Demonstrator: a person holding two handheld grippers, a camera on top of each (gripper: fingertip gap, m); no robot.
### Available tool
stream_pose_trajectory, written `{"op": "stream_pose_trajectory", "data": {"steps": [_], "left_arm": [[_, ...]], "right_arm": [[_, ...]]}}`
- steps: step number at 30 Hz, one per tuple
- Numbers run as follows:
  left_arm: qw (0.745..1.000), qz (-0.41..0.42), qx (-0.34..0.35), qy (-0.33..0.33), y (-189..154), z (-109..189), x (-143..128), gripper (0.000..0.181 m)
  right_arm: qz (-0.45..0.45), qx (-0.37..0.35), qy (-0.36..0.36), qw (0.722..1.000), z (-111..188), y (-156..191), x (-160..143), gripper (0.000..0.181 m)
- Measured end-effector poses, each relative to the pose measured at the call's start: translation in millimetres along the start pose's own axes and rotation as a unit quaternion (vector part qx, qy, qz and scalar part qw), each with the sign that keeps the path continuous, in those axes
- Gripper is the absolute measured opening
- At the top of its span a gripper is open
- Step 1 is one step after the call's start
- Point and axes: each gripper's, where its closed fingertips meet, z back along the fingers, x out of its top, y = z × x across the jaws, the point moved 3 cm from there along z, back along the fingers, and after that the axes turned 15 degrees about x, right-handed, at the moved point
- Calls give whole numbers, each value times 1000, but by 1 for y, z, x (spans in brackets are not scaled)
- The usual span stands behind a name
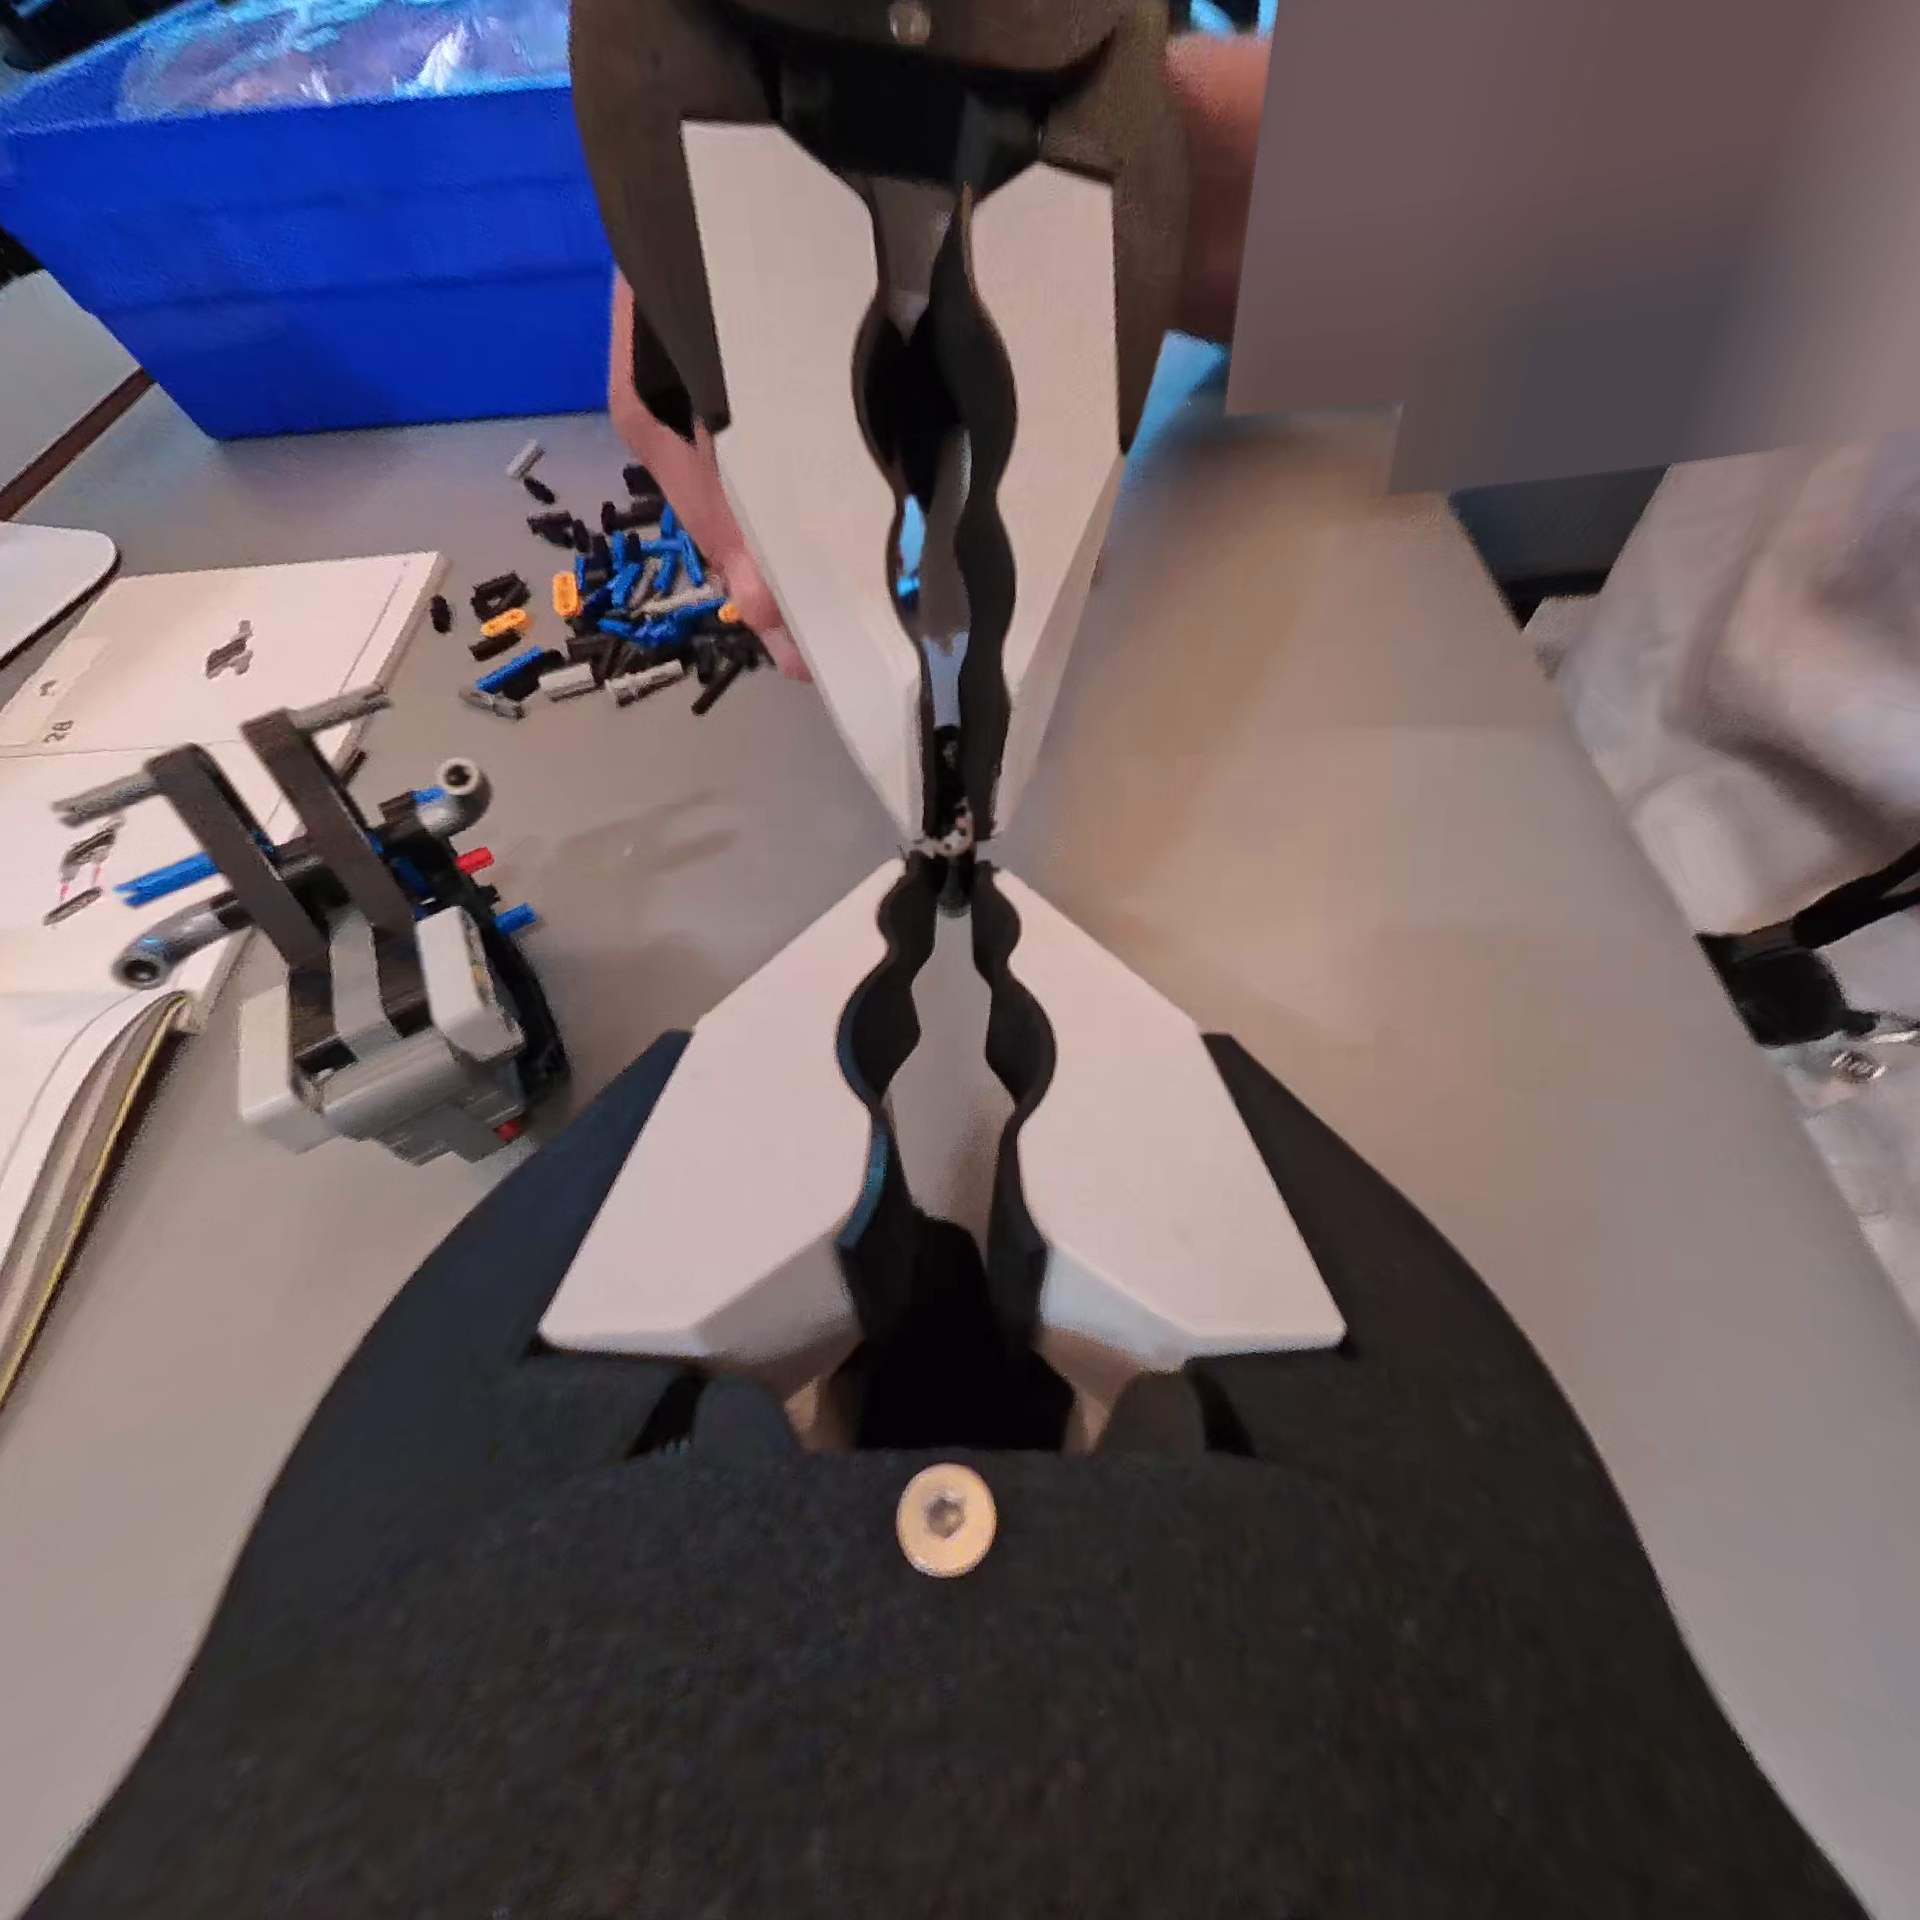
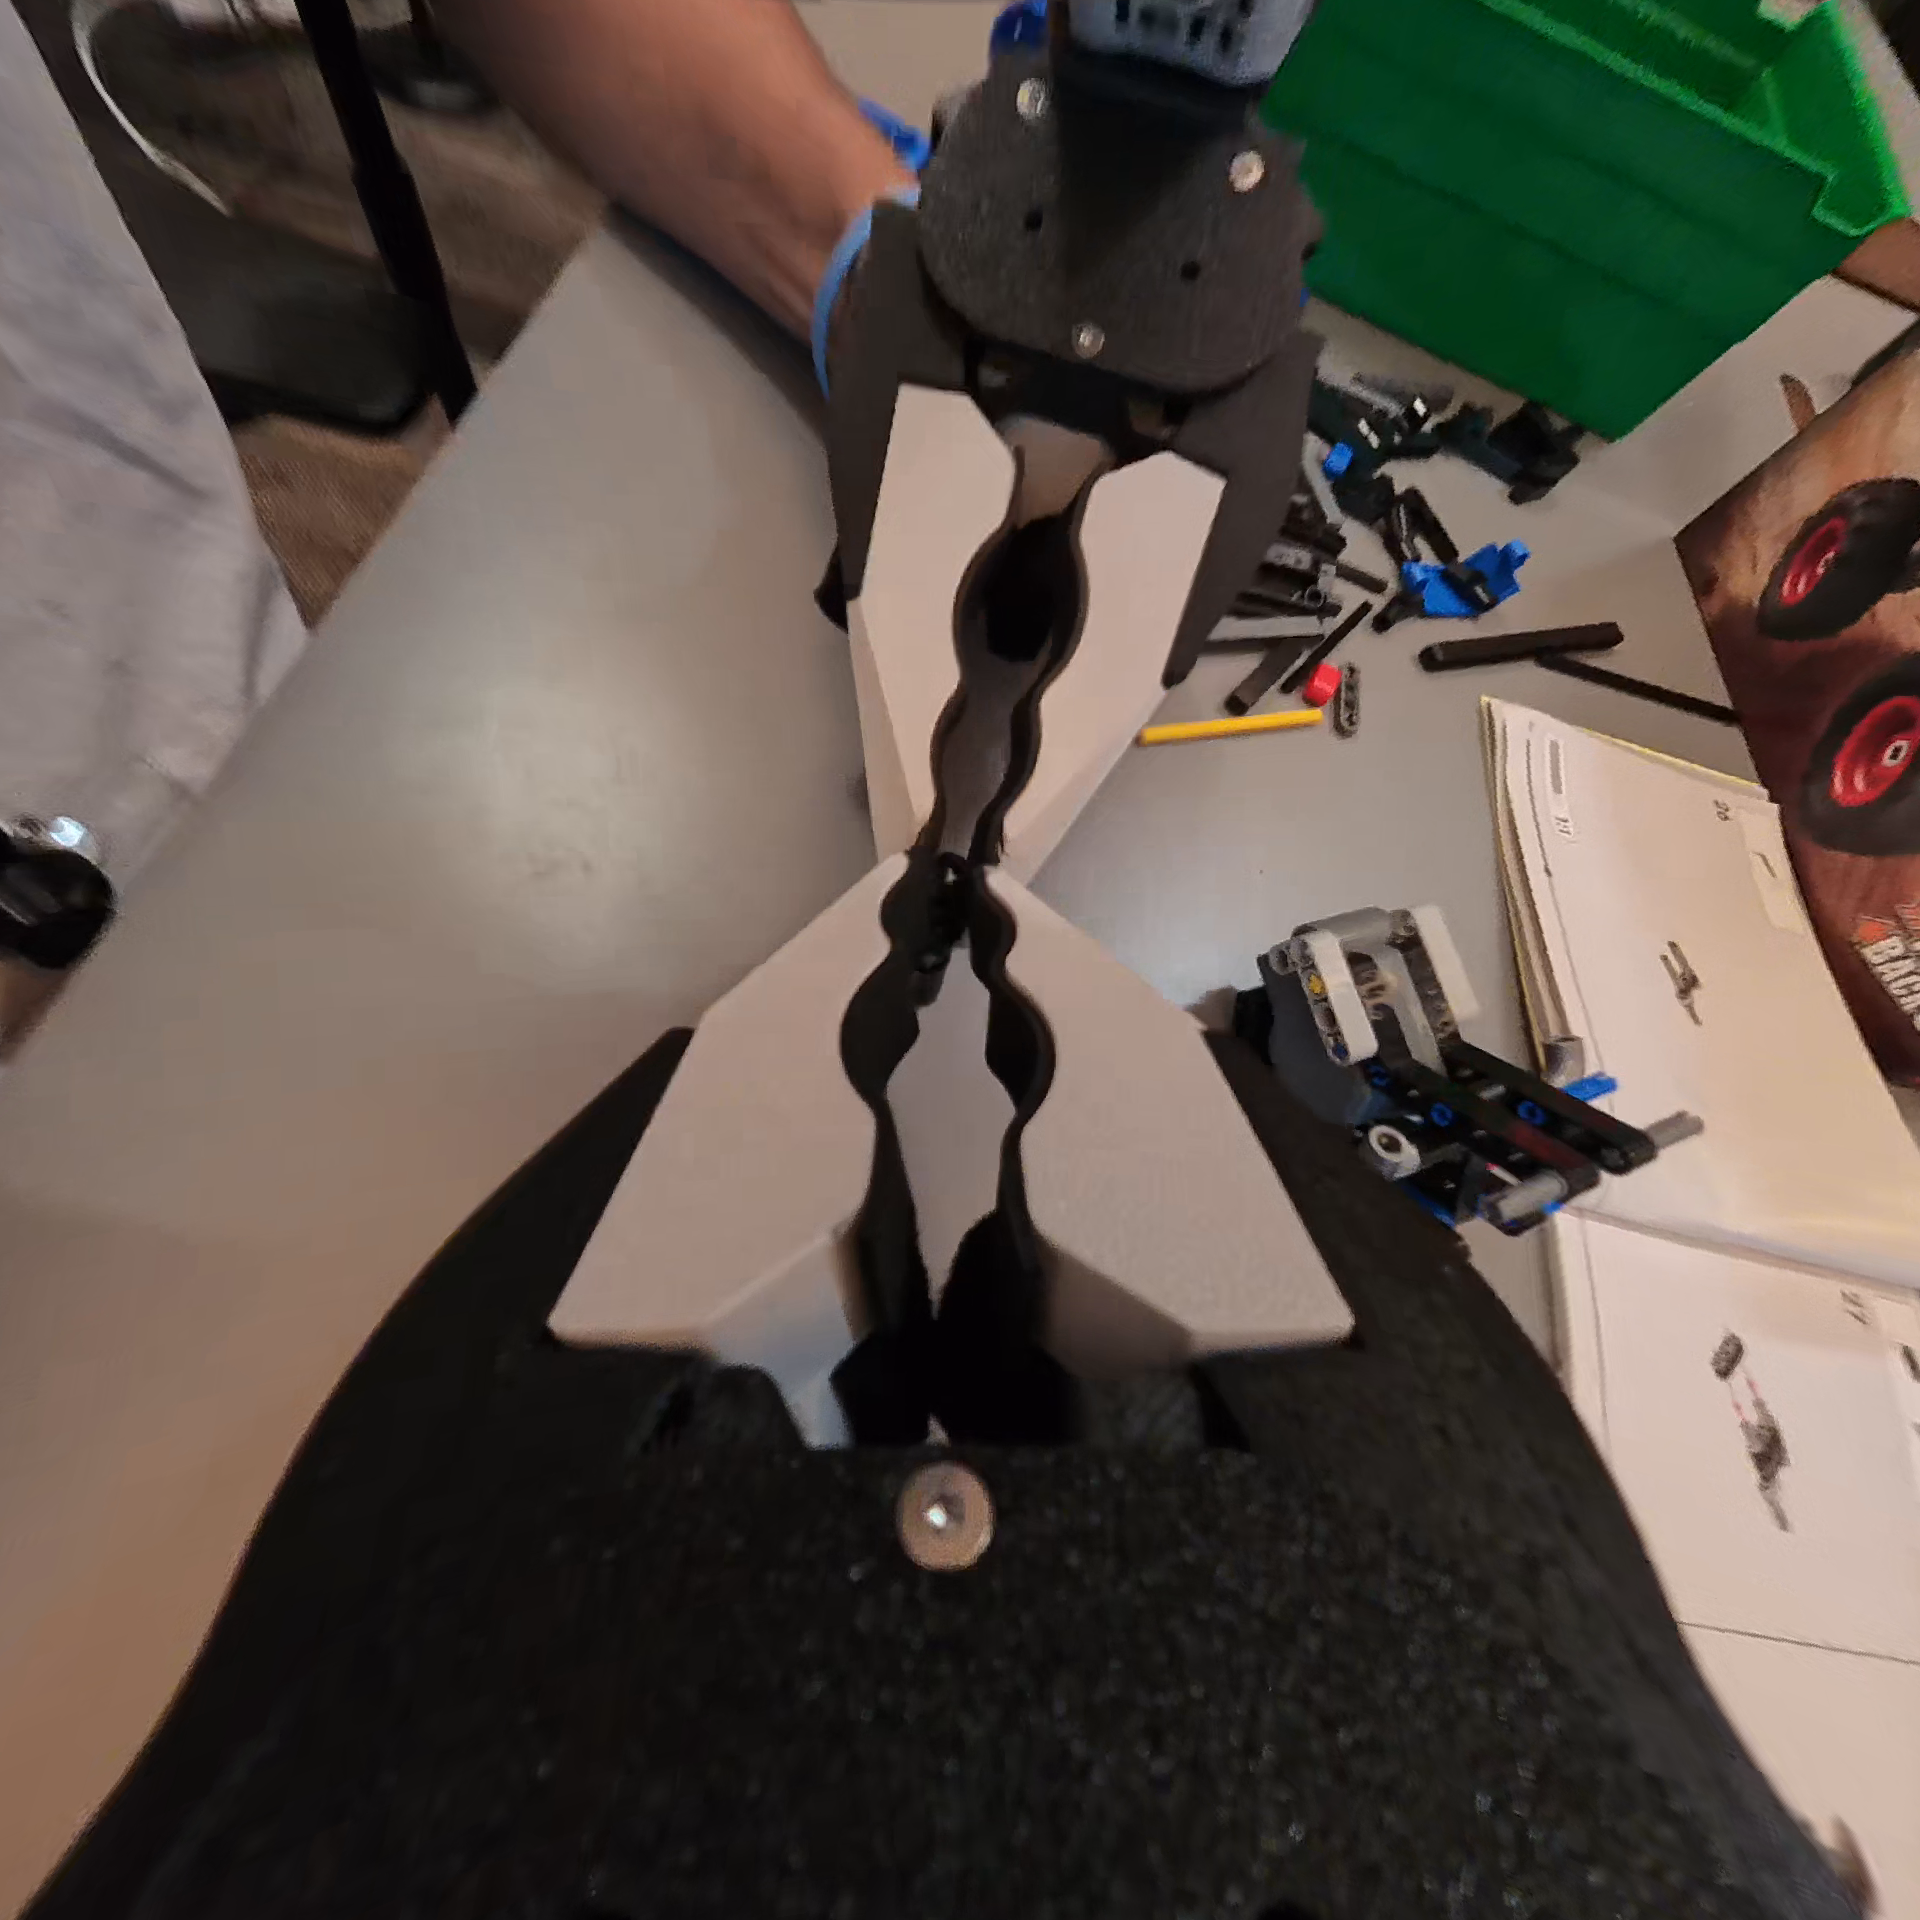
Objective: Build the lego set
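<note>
the left hand-held gripper and right hand-held gripper meet tip to tip, each nearly closed on a tiny black lego piece. any misalignment could drop it onto the grey desk, away from the grey-black half-built model.

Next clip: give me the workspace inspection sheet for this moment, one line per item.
Surface: grey table, blurred near its edge.
Job's things: partly built model on the open instruction booklet; small black piece pinched between both tips.
Clutter: loose piece pile, yellow axle.
Grippers: left hand-held gripper and right hand-held gripper meet tip to tip.
Cables: nothing seen.
Surroundings: blue bin, green bin.
</note>
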Motion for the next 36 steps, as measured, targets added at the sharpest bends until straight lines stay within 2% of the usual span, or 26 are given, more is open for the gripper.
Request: {"op": "stream_pose_trajectory", "data": {"steps": [1,4,25,29,32,33,36], "left_arm": [[1000,15,-5,-10,1,2,3,5],[999,39,-17,-26,3,5,8,5],[999,37,-23,-26,1,5,8,5],[996,73,-34,-33,7,7,10,5],[992,112,-43,-36,13,10,12,5],[990,126,-47,-33,15,10,11,5],[986,156,-56,-22,17,10,9,5]], "right_arm": [[-7,0,-14,1000,3,-1,2,5],[-14,-2,-32,999,7,-2,6,5],[-27,-4,-52,998,8,-2,7,11],[-38,2,-79,996,23,-1,11,22],[-12,-63,-29,998,29,-9,6,34],[6,-92,-1,996,28,-11,4,42],[84,-167,113,976,13,-10,2,46]]}}
